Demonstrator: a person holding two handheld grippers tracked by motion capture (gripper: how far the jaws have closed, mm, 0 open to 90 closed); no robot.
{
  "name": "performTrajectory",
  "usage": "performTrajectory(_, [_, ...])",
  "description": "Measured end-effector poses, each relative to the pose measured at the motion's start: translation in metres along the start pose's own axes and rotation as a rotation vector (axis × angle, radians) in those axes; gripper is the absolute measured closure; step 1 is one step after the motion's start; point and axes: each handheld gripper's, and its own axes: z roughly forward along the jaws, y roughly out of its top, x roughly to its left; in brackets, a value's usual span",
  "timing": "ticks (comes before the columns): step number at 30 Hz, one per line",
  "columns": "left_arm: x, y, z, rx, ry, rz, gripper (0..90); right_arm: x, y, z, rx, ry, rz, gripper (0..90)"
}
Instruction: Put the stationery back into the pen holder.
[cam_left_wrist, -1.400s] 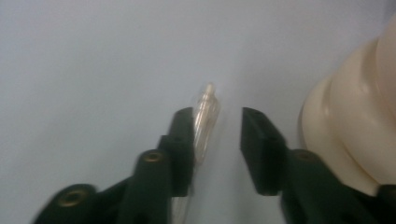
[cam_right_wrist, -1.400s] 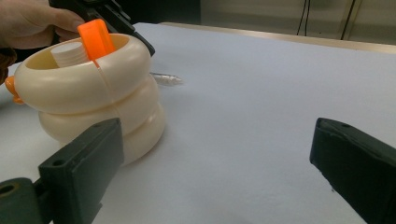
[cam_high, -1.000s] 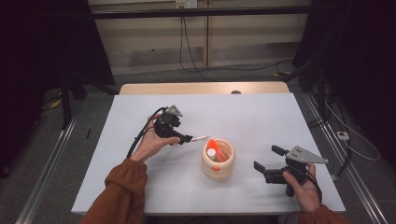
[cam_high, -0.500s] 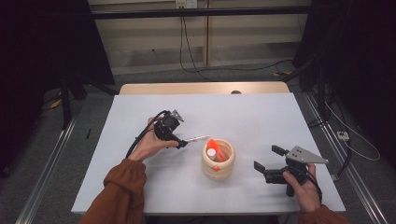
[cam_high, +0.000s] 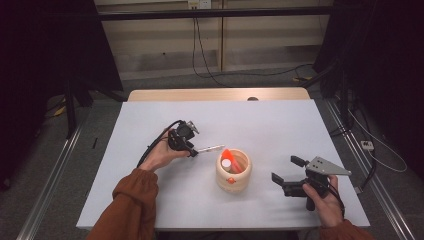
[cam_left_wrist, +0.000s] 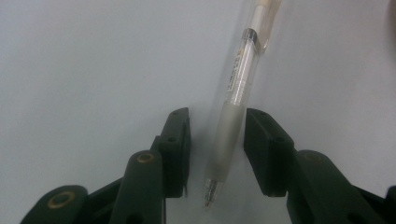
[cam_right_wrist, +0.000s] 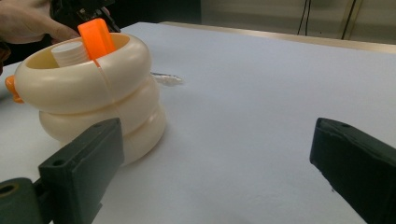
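Observation:
A clear pen (cam_left_wrist: 238, 79) with a frosted grip lies flat on the white table (cam_high: 280, 125), left of a cream ringed holder (cam_high: 233, 172). My left gripper (cam_left_wrist: 217, 149) straddles the pen's tip end. Its jaws have just been closing: the right pad is at the grip, and a gap remains at the left pad. From above, the left gripper (cam_high: 194, 151) is low over the pen (cam_high: 210, 148). The holder (cam_right_wrist: 93, 93) contains an orange piece (cam_right_wrist: 95, 37) and a white cylinder (cam_right_wrist: 70, 52). My right gripper (cam_right_wrist: 219, 158) stands open and empty to the right of the holder.
A small orange knob (cam_right_wrist: 10, 88) sticks out of the holder's side. The right gripper (cam_high: 285, 169) rests near the table's front right edge. Cables run across the floor behind the table, and dark stands flank it.
The left hand has shifted slightly at the pen's end. The pen, the holder and the right gripper have kept their places.

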Motion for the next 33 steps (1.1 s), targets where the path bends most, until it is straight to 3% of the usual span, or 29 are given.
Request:
performTrajectory(6, [0.003,0.004,0.001,0.03,-0.018,0.035,61.8,0.0,0.0,0.001,0.002,0.001,-0.002,2.7])
performTrajectory(9, [0.002,0.007,0.002,0.029,-0.028,0.034,64.0,0.0,0.0,0.001,0.002,0.001,0.003,2.8])
performTrajectory(16, [0.001,0.011,0.003,0.042,-0.052,0.038,78.7,0.001,0.0,0.001,0.002,0.003,0.001,2.7])
performTrajectory(20, [-0.002,0.014,0.003,0.064,-0.031,0.049,80.0,0.0,0.0,0.001,0.001,0.004,-0.003,2.7])
performTrajectory(24, [0.0,0.012,0.002,0.048,-0.05,0.029,80.2,0.0,0.0,0.001,0.001,0.003,0.0,2.7])
performTrajectory(33, [0.002,0.008,-0.01,0.004,-0.039,0.008,80.2,0.0,0.0,0.0,-0.002,0.002,-0.001,2.7])
